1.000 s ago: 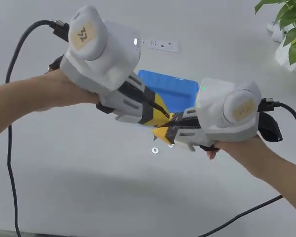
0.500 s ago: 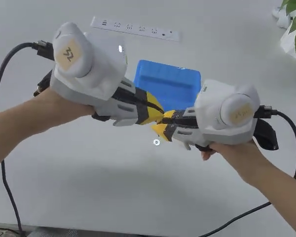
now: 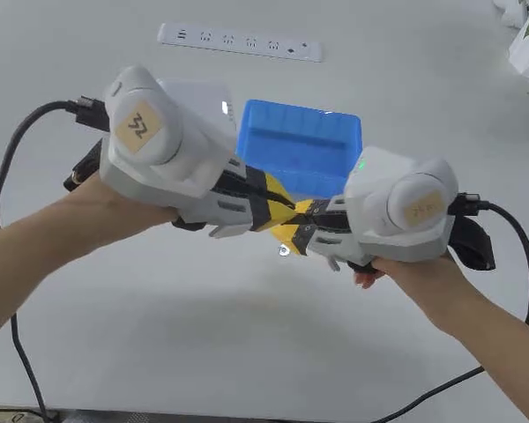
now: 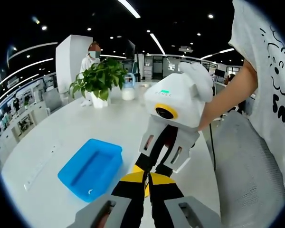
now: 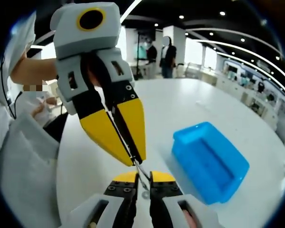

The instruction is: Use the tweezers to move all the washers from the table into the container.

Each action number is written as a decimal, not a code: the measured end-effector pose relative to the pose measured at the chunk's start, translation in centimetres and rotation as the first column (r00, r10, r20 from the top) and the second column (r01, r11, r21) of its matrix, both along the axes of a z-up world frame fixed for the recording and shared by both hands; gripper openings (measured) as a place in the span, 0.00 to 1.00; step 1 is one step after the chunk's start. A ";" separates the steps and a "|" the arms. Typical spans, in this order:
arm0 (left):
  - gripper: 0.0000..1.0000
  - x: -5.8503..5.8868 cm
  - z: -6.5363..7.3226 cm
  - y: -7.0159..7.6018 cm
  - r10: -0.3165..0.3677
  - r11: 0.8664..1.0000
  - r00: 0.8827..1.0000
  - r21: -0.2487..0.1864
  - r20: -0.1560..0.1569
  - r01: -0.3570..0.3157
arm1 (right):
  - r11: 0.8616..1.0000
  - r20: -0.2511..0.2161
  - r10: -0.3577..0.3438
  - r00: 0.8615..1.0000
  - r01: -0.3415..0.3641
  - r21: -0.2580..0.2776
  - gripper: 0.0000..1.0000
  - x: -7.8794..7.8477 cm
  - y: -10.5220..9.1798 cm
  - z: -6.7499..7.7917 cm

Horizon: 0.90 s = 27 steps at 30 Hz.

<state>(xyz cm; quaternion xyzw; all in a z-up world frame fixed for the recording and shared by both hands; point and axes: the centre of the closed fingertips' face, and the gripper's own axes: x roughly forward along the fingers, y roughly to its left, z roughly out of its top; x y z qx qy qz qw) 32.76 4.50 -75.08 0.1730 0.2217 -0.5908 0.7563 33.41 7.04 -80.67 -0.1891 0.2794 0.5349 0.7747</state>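
Observation:
My left gripper (image 3: 280, 211) and right gripper (image 3: 297, 234) meet tip to tip just in front of the blue container (image 3: 301, 146). In the right gripper view, the left gripper's yellow jaws are shut on thin metal tweezers (image 5: 139, 175). The tweezers run down between the nearly shut jaws of my right gripper (image 5: 142, 179). A small washer (image 3: 285, 250) lies on the white table right below the tips. It also shows between the right jaws as a washer (image 5: 145, 194). I cannot tell whether the tweezers touch it. The left gripper (image 4: 146, 179) is shut in its own view, with the container (image 4: 91, 167) to its left.
A white power strip (image 3: 238, 41) lies at the far edge beyond the container. Black cables trail from both grippers over the table (image 3: 203, 317). A potted plant (image 4: 99, 80) stands on the table further off. Other people stand in the background.
The head camera has tilted, so more of the container shows above the grippers. Both grippers stay joined at the tips. A second washer seen a second ago is now hidden.

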 end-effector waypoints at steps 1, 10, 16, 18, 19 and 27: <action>0.00 0.0 -0.1 -0.1 -0.001 1.000 1.000 0.001 0.000 0.001 | 1.000 0.000 0.002 1.000 -0.002 -0.004 0.05 0.0 0.0 -0.1; 0.00 0.0 -0.3 0.4 0.011 1.000 1.000 -0.005 -0.022 -0.011 | 1.000 -0.013 0.003 1.000 -0.003 -0.002 0.05 -0.5 -0.1 -0.2; 0.00 -0.1 -0.3 0.4 0.020 1.000 1.000 -0.004 -0.016 -0.020 | 1.000 -0.004 0.015 1.000 -0.015 -0.018 0.05 -0.5 -0.1 -0.3; 0.00 -0.1 -0.4 0.3 0.021 1.000 1.000 -0.004 -0.015 -0.021 | 1.000 -0.007 0.013 1.000 -0.013 -0.018 0.05 -0.3 -0.2 -0.3; 0.00 0.0 -0.4 0.3 0.021 1.000 1.000 -0.004 -0.015 -0.021 | 1.000 -0.008 0.013 1.000 -0.013 -0.017 0.05 -0.3 -0.2 -0.3; 0.00 0.0 -0.4 0.2 0.024 1.000 1.000 -0.009 -0.016 -0.024 | 1.000 -0.012 0.013 1.000 -0.013 -0.013 0.05 -0.2 -0.2 -0.4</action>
